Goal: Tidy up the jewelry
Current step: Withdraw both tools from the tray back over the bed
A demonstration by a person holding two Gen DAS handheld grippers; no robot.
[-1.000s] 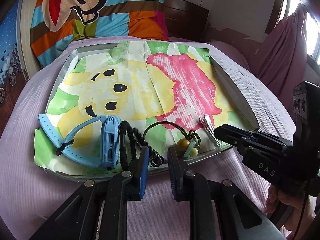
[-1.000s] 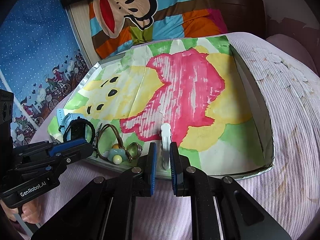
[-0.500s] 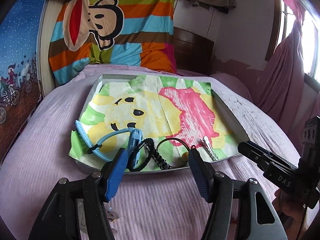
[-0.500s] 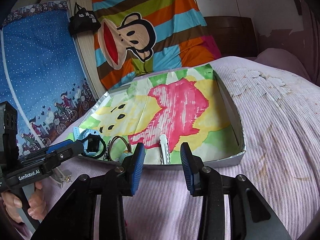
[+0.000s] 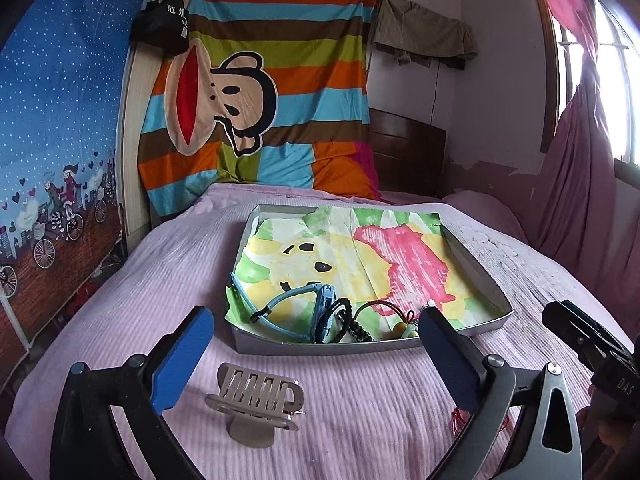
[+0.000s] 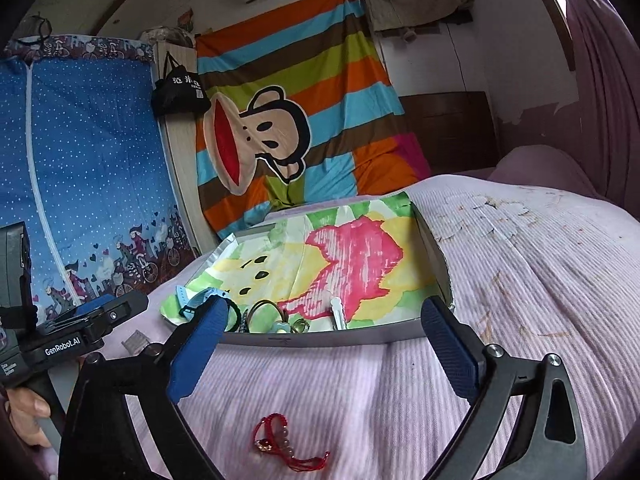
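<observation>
Both grippers hung over the pink bedspread (image 5: 328, 412), a little back from the tray (image 5: 360, 347), and each one's jaws were spreading apart with nothing caught between them. The left gripper (image 5: 316, 356) stood wide, its blue pads (image 5: 180, 360) to either side of a grey hair claw (image 5: 256, 400) that lay loose on the bedspread just short of the tray. The right gripper (image 6: 324, 348) was nearly as wide, and below it a red string bracelet (image 6: 288, 444) with pale beads lay on the cloth, untouched.

The tray, lined with a painted paper (image 5: 360, 256) in yellow, pink and green, held the rest along its near edge: a blue watch (image 5: 316, 312) at the left, a black braided cord (image 5: 352, 328) beside it, then a dark loop with what looked like small beads or charms (image 6: 288, 326), too small to make out properly, and a white hair clip (image 6: 339, 312) furthest right. A hand (image 6: 28, 420) gripped the left gripper's handle.
</observation>
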